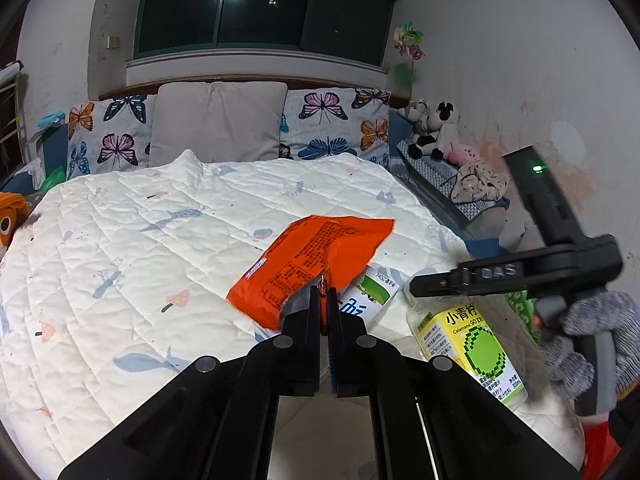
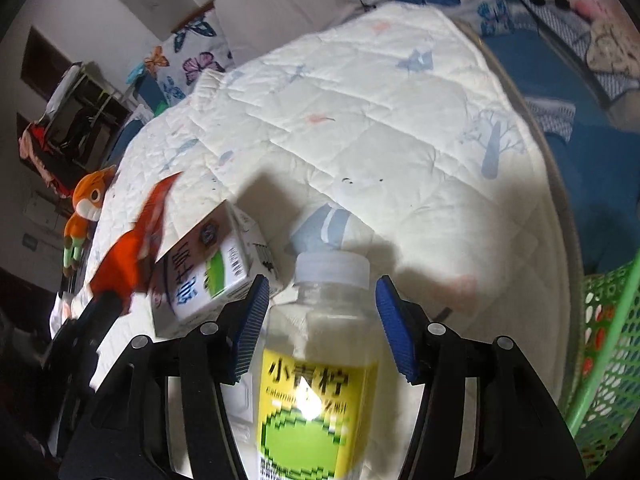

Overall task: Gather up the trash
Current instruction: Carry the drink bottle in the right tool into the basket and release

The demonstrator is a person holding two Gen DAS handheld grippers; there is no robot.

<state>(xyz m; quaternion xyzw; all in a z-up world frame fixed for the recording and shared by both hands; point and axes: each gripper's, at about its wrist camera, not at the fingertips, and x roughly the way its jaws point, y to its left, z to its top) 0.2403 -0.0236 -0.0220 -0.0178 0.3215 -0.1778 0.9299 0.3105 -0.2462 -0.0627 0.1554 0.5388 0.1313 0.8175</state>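
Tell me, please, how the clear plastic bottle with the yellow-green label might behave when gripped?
The clear plastic bottle with the yellow-green label looks nearly empty, so probably light. Its smooth round body, lying on the white quilt, could roll or slip between the jaws.

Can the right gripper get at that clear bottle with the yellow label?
Probably yes: the bottle already lies between the right gripper's open blue pads, nothing blocking; the carton sits just beside it.

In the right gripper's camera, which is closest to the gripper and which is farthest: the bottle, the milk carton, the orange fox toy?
From the right gripper:
1. Lime drink bottle, right between its open fingers.
2. Milk carton, just left of the bottle on the quilt.
3. Orange fox toy, far left at the bed's edge.
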